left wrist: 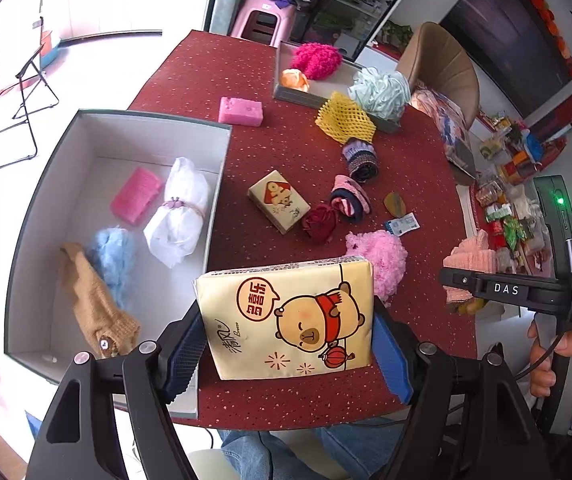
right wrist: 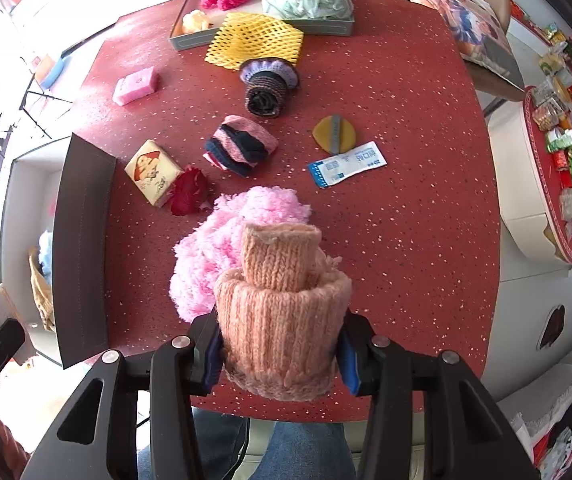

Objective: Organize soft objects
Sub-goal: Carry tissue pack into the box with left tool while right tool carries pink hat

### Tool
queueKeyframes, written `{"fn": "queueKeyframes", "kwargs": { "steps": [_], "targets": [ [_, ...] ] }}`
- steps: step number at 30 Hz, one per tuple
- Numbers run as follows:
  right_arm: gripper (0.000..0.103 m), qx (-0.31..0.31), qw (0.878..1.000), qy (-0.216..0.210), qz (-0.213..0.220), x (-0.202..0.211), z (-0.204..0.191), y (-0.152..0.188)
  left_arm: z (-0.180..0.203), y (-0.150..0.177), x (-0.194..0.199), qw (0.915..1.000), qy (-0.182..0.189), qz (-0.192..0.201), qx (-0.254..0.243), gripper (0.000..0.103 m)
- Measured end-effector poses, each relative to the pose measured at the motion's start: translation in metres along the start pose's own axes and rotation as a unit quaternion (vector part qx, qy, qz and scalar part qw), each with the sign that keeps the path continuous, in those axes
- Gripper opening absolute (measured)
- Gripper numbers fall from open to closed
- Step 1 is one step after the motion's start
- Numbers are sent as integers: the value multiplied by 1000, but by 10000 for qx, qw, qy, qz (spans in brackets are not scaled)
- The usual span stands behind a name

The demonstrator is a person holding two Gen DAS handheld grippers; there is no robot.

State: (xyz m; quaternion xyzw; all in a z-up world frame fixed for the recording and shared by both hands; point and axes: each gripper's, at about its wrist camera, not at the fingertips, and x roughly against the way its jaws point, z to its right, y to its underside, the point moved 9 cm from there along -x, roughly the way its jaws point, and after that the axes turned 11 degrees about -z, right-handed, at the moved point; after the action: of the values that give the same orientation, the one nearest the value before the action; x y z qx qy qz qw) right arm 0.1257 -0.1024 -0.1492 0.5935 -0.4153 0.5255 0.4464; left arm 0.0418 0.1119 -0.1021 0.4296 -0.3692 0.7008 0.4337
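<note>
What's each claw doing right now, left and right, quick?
Left claw: shut on the tissue pack.
Right claw: shut on the peach knit roll.

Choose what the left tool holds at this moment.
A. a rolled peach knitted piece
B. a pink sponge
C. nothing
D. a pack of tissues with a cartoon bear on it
D: in the left wrist view, the left tool grips the tissue pack with the bear print on both sides between its blue pads.
</note>
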Motion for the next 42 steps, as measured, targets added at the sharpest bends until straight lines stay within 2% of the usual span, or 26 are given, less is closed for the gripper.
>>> {"fn": "queueKeyframes", "kwargs": {
  "steps": [15, 42],
  "targets": [
    [49, 780, 9969, 76, 12, 3, -63, -10, -55, 11, 21, 9964, -88, 277, 799, 76],
    [49, 1951, 9807, 80, 94, 14, -174, -24, -119, 20, 40, 9865, -224, 562, 1519, 76]
  ]
}}
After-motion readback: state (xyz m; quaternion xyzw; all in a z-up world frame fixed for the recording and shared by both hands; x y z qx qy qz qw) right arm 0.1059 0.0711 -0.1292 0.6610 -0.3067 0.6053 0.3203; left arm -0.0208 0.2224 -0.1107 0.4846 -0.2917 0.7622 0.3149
